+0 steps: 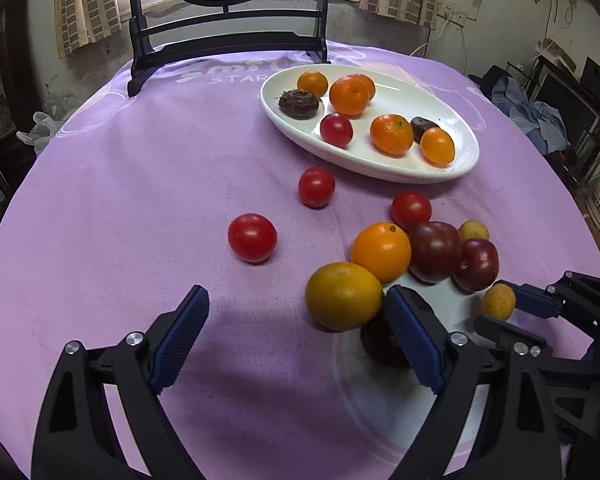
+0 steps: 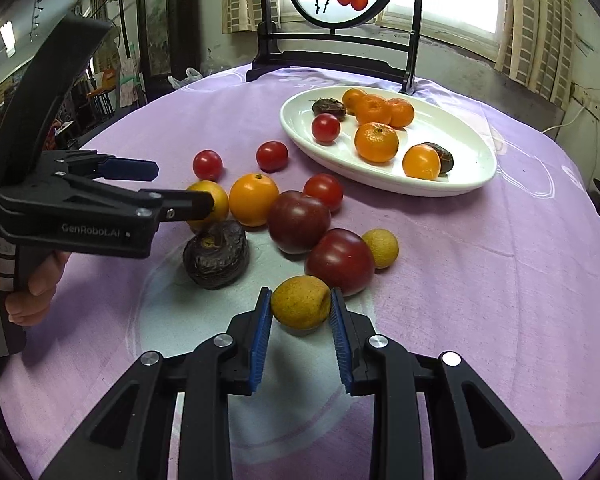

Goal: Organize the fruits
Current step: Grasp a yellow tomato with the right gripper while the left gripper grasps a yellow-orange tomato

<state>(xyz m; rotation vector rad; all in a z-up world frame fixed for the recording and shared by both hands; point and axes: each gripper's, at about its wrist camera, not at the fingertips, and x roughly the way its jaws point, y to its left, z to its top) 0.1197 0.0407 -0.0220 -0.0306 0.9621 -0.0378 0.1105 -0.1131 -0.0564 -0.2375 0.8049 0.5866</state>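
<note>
White lettering "GenRoboLAI" shows on the black body of the left tool (image 2: 184, 188), and on the purple cloth (image 1: 140, 184) pale letters partly read "STAR" under a larger, half-hidden word.

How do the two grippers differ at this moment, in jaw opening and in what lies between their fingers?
The left gripper stands wide open over bare purple cloth, while the right gripper is closed down around a small yellow fruit, both pads touching it. The left is above the table; the right is low at the fruit. Both have black frames and blue ribbed pads.
</note>
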